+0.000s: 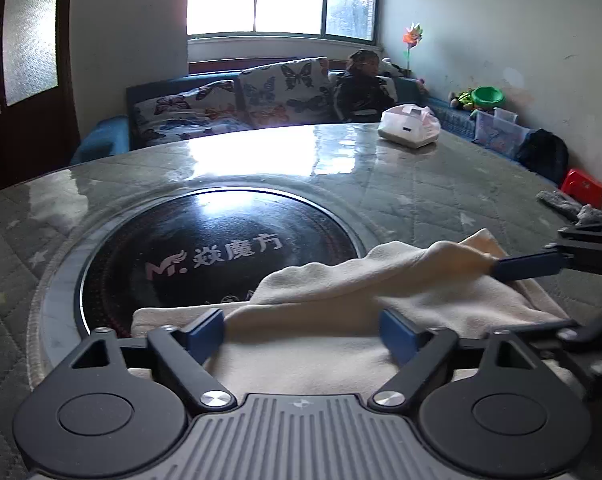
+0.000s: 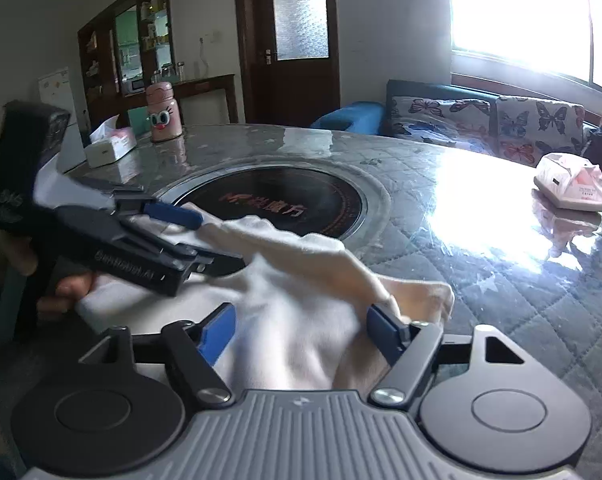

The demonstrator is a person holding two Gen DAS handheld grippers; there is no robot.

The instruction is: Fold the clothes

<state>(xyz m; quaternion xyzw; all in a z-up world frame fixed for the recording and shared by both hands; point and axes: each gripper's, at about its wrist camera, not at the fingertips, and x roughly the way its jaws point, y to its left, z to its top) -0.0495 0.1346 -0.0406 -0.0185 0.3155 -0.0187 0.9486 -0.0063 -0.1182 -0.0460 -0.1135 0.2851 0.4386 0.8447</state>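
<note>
Right now your left gripper [image 1: 303, 334] has its jaws spread wide, with the cream cloth [image 1: 341, 304] lying loose between the blue pads [image 1: 207, 330]; neither pad presses on the fabric. Your right gripper [image 2: 303, 334] also stands with its jaws apart, the cloth bunched between them; its fabric lies against the pad at 3 o'clock, while the pad at 9 o'clock is clear of it, so nothing is clamped.

From your left wrist camera, the cloth sits at 6 o'clock on the table [image 1: 421, 184], rumpled, with a raised fold running toward 3 o'clock, where one blue finger of your right gripper [image 1: 527, 266] reaches in and touches that fold. The cloth's far edge overlaps the near rim of the round black cooktop [image 1: 221, 248] set into the table. A tissue pack [image 1: 409, 126] lies well apart at 1 o'clock near the far edge, and a person sits on the sofa [image 1: 229, 104] beyond it.

From your right wrist camera, your left gripper [image 2: 173, 236] enters from 9 o'clock, jaws spread over the cloth [image 2: 301, 320], with your hand [image 2: 67, 288] on its grip. A pink bottle [image 2: 163, 112] stands at 11 o'clock beside a tissue box [image 2: 109, 146].
</note>
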